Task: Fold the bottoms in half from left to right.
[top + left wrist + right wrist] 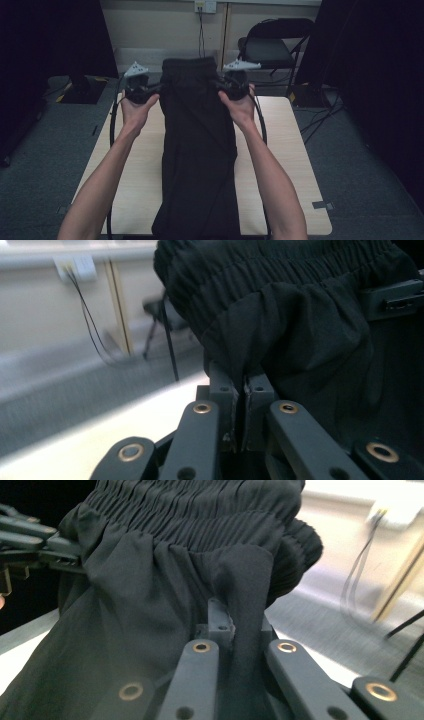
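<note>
Both tongs (pixel 155 91) (pixel 223 85) apparently pinching trousers' (pixel 197 150) waistband.

I see plain black trousers (pixel 197 150), no print, their gathered waistband (pixel 200 515) the same black. My left gripper (pixel 239 390) and right gripper (pixel 235 625) are black with brass-coloured rivets and pale grey top plates. The table (pixel 285 165) is light wood grain, the floor (pixel 45 150) grey carpet, the chair (pixel 272 45) black.
</note>
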The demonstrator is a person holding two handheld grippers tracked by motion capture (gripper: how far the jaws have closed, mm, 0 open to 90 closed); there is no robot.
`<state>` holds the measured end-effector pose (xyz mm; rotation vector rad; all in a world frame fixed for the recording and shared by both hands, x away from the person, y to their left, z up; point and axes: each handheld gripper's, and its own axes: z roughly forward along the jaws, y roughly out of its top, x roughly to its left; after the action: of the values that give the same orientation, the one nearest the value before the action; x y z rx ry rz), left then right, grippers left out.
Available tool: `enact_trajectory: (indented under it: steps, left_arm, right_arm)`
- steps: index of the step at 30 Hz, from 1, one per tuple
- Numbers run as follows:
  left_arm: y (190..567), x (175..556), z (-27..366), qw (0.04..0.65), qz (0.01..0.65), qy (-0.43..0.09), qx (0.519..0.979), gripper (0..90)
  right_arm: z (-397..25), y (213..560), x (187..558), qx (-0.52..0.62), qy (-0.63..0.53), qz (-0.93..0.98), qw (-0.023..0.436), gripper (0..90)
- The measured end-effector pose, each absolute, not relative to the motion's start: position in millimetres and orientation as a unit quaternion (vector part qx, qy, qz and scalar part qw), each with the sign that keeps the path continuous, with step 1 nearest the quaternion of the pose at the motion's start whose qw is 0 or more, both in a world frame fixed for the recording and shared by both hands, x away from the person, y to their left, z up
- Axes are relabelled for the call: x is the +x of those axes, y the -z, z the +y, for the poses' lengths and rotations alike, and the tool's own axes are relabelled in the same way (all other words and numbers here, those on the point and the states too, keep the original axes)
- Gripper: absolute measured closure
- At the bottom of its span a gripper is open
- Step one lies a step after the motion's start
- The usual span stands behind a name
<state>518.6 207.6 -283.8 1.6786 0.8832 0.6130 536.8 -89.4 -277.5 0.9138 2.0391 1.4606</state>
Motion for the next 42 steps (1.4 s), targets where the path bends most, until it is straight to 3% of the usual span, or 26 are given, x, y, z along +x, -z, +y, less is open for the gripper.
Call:
enact_trajectory:
  steps: [3,5,13,19,28,36,42]
  left_arm:
    - [266,513,203,0.551,0.359,-0.266,0.705,86.5]
    - [269,507,202,0.548,0.357,-0.26,0.711,86.4]
    - [312,462,198,0.541,0.33,-0.204,0.746,86.3]
    - [333,413,201,0.538,0.31,-0.174,0.764,86.3]
    - [403,353,207,0.495,0.327,-0.101,0.799,86.2]
    - [453,333,203,0.426,0.335,-0.056,0.839,86.0]
    - [480,348,188,0.383,0.335,-0.046,0.86,86.3]
  right_arm:
    - [-91,248,534,0.324,-0.549,0.727,0.255,86.3]
    - [-92,247,530,0.321,-0.545,0.731,0.256,86.3]
    - [-116,304,494,0.329,-0.548,0.749,0.175,86.3]
    - [-128,325,452,0.312,-0.557,0.759,0.129,86.3]
    - [-126,371,385,0.296,-0.518,0.797,0.094,86.2]
    - [-119,436,359,0.307,-0.47,0.826,0.047,86.2]
    - [-114,477,363,0.325,-0.418,0.847,0.038,86.2]
